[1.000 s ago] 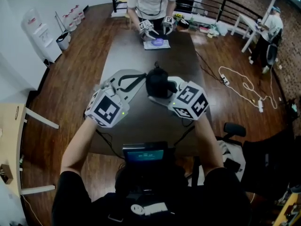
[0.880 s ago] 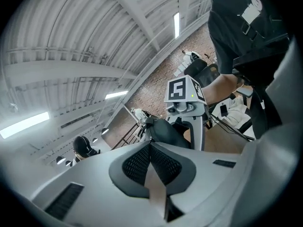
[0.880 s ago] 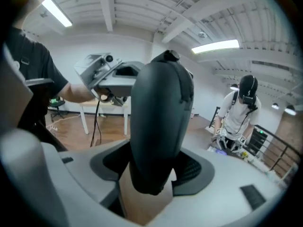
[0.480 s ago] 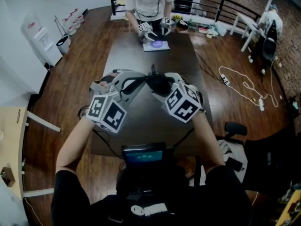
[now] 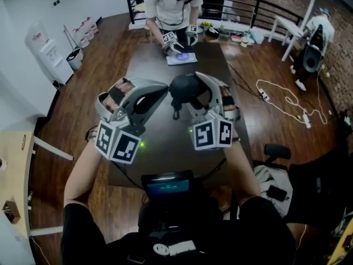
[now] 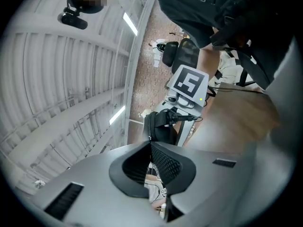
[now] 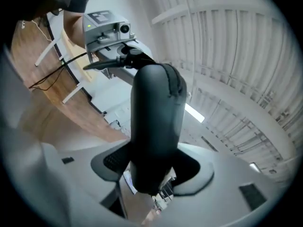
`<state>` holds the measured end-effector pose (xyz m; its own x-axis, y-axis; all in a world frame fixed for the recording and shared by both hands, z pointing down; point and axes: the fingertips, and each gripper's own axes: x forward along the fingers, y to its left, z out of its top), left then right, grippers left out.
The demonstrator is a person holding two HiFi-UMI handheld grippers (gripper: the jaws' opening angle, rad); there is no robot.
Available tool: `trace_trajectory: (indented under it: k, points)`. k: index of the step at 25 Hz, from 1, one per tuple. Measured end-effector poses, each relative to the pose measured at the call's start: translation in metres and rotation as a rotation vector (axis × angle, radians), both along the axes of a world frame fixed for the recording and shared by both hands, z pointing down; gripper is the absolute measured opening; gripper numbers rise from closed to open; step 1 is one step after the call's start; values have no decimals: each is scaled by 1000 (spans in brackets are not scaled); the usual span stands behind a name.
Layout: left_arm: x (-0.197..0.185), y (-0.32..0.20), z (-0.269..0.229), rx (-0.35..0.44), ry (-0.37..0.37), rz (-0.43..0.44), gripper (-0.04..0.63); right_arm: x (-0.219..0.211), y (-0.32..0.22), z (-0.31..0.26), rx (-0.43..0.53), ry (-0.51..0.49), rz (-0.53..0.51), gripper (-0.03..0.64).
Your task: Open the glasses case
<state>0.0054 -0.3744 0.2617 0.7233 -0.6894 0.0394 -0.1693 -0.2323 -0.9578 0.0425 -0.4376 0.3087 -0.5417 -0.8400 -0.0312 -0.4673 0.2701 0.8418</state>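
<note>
The black glasses case [image 5: 185, 87] is held up above the dark table [image 5: 165, 142], with a short strap [image 5: 176, 114] dangling under it. My right gripper [image 5: 191, 96] is shut on the case, and in the right gripper view the case [image 7: 156, 122] stands lengthwise between the pads. My left gripper [image 5: 164, 88] comes in from the left, shut, with its tips at the case's left edge. In the left gripper view its closed tips [image 6: 150, 144] meet just below the case [image 6: 158, 126], near its seam. Whether they pinch a zipper pull is hidden.
Another person [image 5: 176, 4] stands at the table's far end with two grippers over a purple item on a white sheet [image 5: 182, 57]. A small screen [image 5: 168, 184] sits at my chest. A white cable [image 5: 287, 101] lies on the wooden floor to the right.
Both grippers have lifted the case off the table and rolled, so their marker cubes now hang lower and nearer me. The case has turned with them.
</note>
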Motion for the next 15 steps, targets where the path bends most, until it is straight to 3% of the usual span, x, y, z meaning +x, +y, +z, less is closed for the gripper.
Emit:
trace_trajectory:
  k: [3, 11, 13, 15]
  points:
    - [3, -4, 16, -23, -64, -21, 5, -2, -8, 22, -86, 93, 24, 279]
    - [20, 0, 38, -56, -160, -20, 5, 4, -17, 48, -186, 238, 81, 270]
    - [17, -4, 39, -112, -101, -18, 5, 6, -16, 47, -194, 218, 61, 272]
    - [11, -8, 33, -210, 29, -2, 5, 7, -11, 43, -215, 117, -13, 290]
